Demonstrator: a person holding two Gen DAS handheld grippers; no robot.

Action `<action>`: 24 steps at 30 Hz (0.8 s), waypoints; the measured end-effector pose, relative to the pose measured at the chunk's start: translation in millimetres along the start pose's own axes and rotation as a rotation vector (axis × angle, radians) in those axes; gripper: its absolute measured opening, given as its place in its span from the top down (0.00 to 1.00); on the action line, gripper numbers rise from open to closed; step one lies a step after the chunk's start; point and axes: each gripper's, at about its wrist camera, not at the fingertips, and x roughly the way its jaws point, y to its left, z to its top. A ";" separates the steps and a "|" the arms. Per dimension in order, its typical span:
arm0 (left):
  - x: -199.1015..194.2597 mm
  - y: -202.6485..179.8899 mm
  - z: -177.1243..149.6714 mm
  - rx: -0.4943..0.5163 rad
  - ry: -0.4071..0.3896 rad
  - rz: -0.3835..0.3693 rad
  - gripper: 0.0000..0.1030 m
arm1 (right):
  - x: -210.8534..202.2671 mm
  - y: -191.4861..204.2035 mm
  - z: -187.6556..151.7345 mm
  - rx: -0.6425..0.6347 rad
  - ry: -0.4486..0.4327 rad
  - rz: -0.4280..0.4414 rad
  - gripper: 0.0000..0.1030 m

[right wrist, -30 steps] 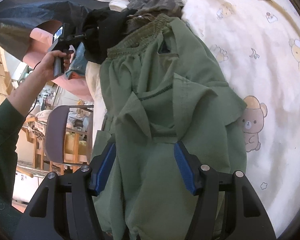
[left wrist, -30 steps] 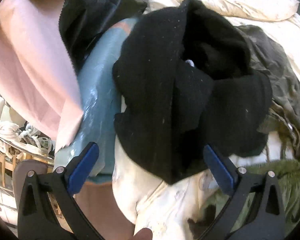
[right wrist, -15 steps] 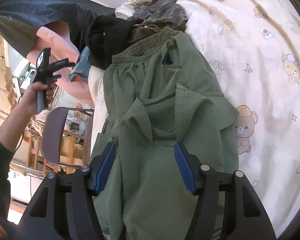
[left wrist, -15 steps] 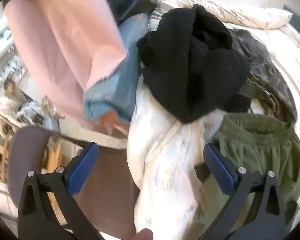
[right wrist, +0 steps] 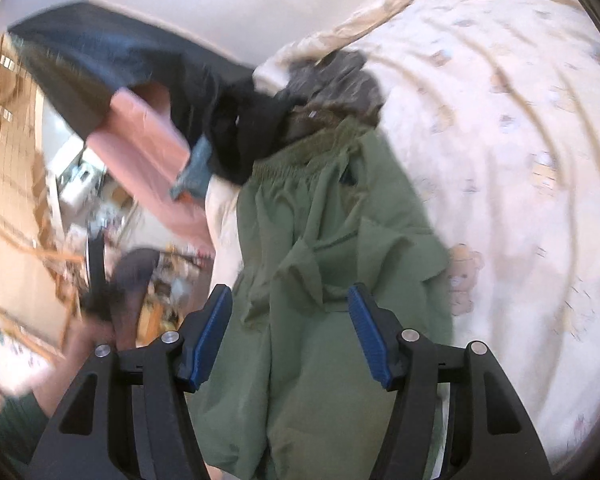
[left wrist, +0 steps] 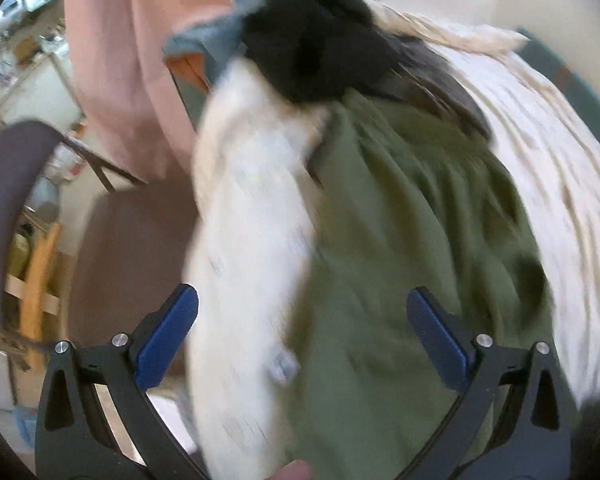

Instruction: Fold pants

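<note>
Olive green pants (right wrist: 324,264) lie lengthwise on the bear-print bedspread (right wrist: 520,200), with the elastic waistband (right wrist: 300,156) at the far end and a crumpled fold at mid-length. My right gripper (right wrist: 290,336) hovers over the lower part of the pants, open, with the cloth below its blue pads and not pinched. In the blurred left wrist view, my left gripper (left wrist: 300,320) is open wide above the pants (left wrist: 400,240) and the bedspread's hanging edge (left wrist: 252,220). A hand carrying the left gripper shows as a blur at the right wrist view's lower left.
A black garment (left wrist: 320,40) and a dark camouflage one (right wrist: 340,76) are heaped just beyond the waistband. Pink cloth (left wrist: 132,60) and a dark bag (right wrist: 100,64) hang off the bed's left side. A brown chair (left wrist: 8,208) and cluttered wooden shelves stand beside the bed.
My left gripper has swung away from the black garment, along the bed's edge, to above the green pants. The right gripper has risen and tilted, so more of the bed shows.
</note>
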 end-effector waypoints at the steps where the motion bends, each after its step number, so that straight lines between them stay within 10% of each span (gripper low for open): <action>1: -3.7 -4.7 -23.2 0.002 0.002 -0.042 0.00 | -4.7 -1.6 -1.4 0.021 0.004 -0.015 0.38; 8: -0.3 -18.2 -84.7 -0.021 0.010 -0.141 0.00 | -3.1 -2.5 -24.2 0.047 0.215 -0.310 0.38; 17: 35.3 -31.1 -103.0 0.046 0.141 -0.093 0.00 | 35.8 -20.3 -76.0 0.128 0.454 -0.408 0.37; 24: 61.9 -43.5 -128.7 0.109 0.262 -0.049 0.00 | -2.1 -4.7 -78.6 0.084 0.452 -0.408 0.12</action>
